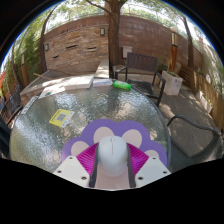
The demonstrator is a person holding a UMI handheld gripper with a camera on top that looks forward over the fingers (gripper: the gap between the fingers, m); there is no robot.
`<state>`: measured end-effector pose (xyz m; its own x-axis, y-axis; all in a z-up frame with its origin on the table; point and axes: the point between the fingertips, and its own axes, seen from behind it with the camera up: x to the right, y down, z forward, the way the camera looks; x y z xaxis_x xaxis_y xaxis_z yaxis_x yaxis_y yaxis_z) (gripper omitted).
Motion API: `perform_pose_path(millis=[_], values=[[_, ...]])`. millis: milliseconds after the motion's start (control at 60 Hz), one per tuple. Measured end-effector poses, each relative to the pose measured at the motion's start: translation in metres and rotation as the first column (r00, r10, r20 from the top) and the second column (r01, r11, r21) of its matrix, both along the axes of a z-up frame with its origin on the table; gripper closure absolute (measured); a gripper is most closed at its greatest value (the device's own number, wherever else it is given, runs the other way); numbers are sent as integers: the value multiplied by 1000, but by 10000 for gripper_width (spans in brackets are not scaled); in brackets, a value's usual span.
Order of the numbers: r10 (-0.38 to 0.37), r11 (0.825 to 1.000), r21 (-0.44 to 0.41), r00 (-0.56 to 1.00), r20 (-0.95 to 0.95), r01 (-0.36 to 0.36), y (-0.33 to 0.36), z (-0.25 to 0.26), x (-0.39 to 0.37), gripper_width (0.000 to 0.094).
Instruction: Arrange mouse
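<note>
A white mouse sits between my gripper's two fingers, whose magenta pads press on both of its sides. The gripper is shut on the mouse. Just ahead of the fingers lies a purple paw-shaped mouse mat with white toe patches, on a round glass table. The mouse is over the near edge of the mat. I cannot tell whether it rests on the mat or hangs just above it.
A yellow card lies on the glass to the left of the mat. A green object lies on a further table. Dark patio chairs stand to the right. A brick wall and a tree trunk are beyond.
</note>
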<state>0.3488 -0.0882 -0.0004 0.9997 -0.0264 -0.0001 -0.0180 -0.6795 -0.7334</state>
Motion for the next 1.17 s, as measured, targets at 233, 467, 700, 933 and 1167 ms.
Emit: perform_pose_path(millis=[233,467,700,933,1167], values=[[-2,1000,-4,1000,7,2,-28,21,-4,100],[-41,997,72,997,59,37,-89,110,-14,87],[-91,988,135,989,119,75,-182,180,-34,85],[-98,985,155,986,134,76,-240,205,-54,84],[-93,985,155,989,113,75,-256,212,-69,91]])
